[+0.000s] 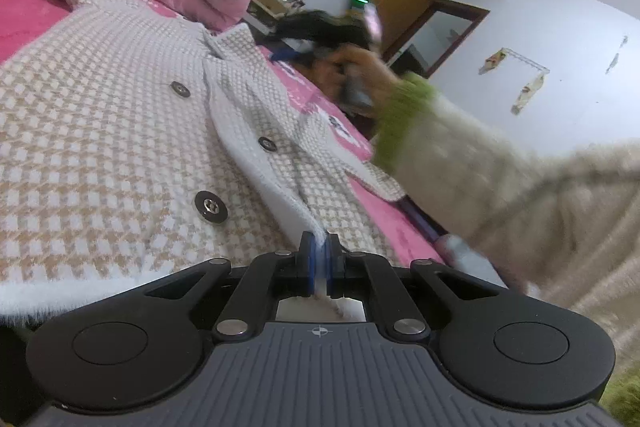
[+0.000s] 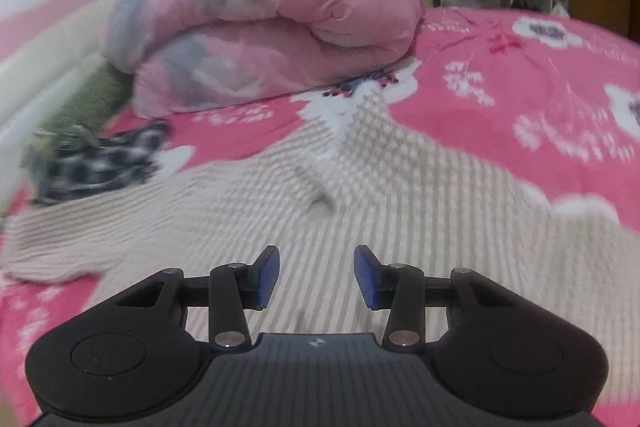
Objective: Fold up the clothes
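Pink floral bedsheet carries a beige-and-white houndstooth jacket, spread flat, snap buttons showing. Left gripper pinches its white front edge; right gripper fingers spread, empty, above the fabric.

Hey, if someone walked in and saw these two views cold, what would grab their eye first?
The beige-and-white houndstooth jacket spread across the pink floral bedsheet, its white front edge pinched in the left gripper. Behind it, a rolled pink quilt lies on the bed. The right gripper hovers open above the jacket.
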Action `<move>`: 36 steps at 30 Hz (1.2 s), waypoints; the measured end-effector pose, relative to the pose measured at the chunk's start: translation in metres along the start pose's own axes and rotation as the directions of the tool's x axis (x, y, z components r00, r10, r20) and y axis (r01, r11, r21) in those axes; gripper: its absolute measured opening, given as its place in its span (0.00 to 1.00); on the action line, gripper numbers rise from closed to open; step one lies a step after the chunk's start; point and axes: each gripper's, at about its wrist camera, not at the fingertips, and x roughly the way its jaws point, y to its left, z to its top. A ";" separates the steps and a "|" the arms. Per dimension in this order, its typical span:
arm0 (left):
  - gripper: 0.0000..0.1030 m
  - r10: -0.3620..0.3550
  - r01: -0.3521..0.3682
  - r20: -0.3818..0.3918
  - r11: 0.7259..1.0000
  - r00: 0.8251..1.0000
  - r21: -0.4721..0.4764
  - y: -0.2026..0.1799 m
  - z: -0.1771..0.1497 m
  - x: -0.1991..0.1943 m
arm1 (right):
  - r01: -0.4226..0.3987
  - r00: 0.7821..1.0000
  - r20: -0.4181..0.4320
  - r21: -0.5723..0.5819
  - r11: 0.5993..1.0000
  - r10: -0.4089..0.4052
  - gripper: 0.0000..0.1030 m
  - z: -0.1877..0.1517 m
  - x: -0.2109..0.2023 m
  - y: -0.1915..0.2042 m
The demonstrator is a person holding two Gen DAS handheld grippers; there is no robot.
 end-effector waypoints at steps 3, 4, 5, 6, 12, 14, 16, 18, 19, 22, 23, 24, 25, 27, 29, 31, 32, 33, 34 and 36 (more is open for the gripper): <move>0.02 -0.007 0.007 -0.008 1.000 1.000 0.002 0.008 -0.002 0.000 | 0.080 0.997 0.009 -0.109 0.991 -0.080 0.42 0.014 0.050 0.018; 0.02 -0.007 0.007 -0.012 1.000 1.000 -0.001 0.010 -0.002 -0.001 | 0.107 0.994 0.012 -0.149 0.983 -0.106 0.42 0.017 0.065 0.024; 0.02 -0.008 0.008 -0.016 1.000 1.000 -0.007 0.012 -0.003 -0.001 | 0.131 0.991 0.010 -0.189 0.973 -0.131 0.42 0.019 0.081 0.028; 0.02 -0.010 0.010 -0.020 1.000 1.000 -0.013 0.015 -0.003 -0.001 | 0.152 0.988 0.006 -0.228 0.962 -0.155 0.41 0.020 0.095 0.032; 0.02 -0.032 0.031 -0.014 0.999 0.999 -0.040 0.027 -0.002 -0.001 | 0.253 0.967 0.062 -0.358 0.899 -0.248 0.11 0.012 0.134 0.034; 0.02 -0.047 0.047 0.012 0.998 0.999 -0.030 0.030 0.005 -0.004 | 0.253 0.966 0.125 -0.304 0.919 -0.225 0.10 0.013 0.120 0.026; 0.02 -0.060 0.060 0.037 0.998 0.998 -0.017 0.033 0.011 -0.008 | 0.230 0.960 0.201 -0.184 0.955 -0.193 0.10 0.020 0.098 0.012; 0.02 -0.053 0.053 0.048 0.999 0.997 -0.009 0.038 0.015 -0.010 | 0.202 0.957 0.235 -0.126 0.971 -0.169 0.10 0.026 0.088 0.004; 0.02 -0.044 0.045 0.045 0.999 0.998 -0.014 0.041 0.016 -0.012 | 0.188 0.956 0.247 -0.105 0.976 -0.157 0.10 0.029 0.084 0.001; 0.02 -0.021 0.022 0.021 0.999 1.000 -0.044 0.051 0.010 -0.017 | 0.183 0.955 0.255 -0.117 0.976 -0.148 0.10 0.033 0.090 0.003; 0.02 -0.012 0.013 0.010 0.999 1.000 -0.051 0.053 0.007 -0.017 | 0.191 0.957 0.244 -0.137 0.972 -0.154 0.10 0.032 0.097 0.006; 0.02 -0.003 0.003 -0.002 0.999 1.000 -0.054 0.054 0.004 -0.017 | 0.201 0.959 0.233 -0.155 0.967 -0.162 0.10 0.030 0.106 0.009; 0.02 0.004 -0.004 -0.010 0.998 1.000 -0.056 0.055 0.001 -0.017 | 0.208 0.960 0.224 -0.165 0.964 -0.169 0.10 0.027 0.114 0.011; 0.02 0.010 -0.010 -0.016 0.998 1.000 -0.059 0.054 -0.001 -0.015 | 0.207 0.962 0.210 -0.156 0.966 -0.173 0.10 0.021 0.125 0.009; 0.02 0.010 -0.011 -0.016 0.998 1.000 -0.055 0.052 -0.002 -0.015 | 0.204 0.963 0.206 -0.148 0.968 -0.172 0.10 0.016 0.128 0.010; 0.02 0.008 -0.009 -0.018 0.998 1.000 -0.060 0.052 -0.002 -0.016 | 0.197 0.963 0.214 -0.159 0.967 -0.161 0.10 0.012 0.126 0.012; 0.02 0.007 -0.008 -0.018 0.998 1.000 -0.064 0.053 -0.002 -0.017 | 0.190 0.964 0.217 -0.170 0.967 -0.151 0.10 0.012 0.124 0.013; 0.02 0.007 -0.008 -0.020 0.998 1.000 -0.066 0.053 -0.003 -0.017 | 0.185 0.965 0.219 -0.180 0.966 -0.144 0.10 0.011 0.122 0.014; 0.02 0.010 -0.011 -0.023 0.998 1.000 -0.066 0.053 -0.003 -0.016 | 0.181 0.966 0.218 -0.189 0.965 -0.138 0.10 0.012 0.122 0.015; 0.02 0.017 -0.018 -0.027 0.998 0.999 -0.065 0.054 -0.003 -0.014 | 0.185 0.971 0.189 -0.194 0.963 -0.148 0.11 0.013 0.128 0.014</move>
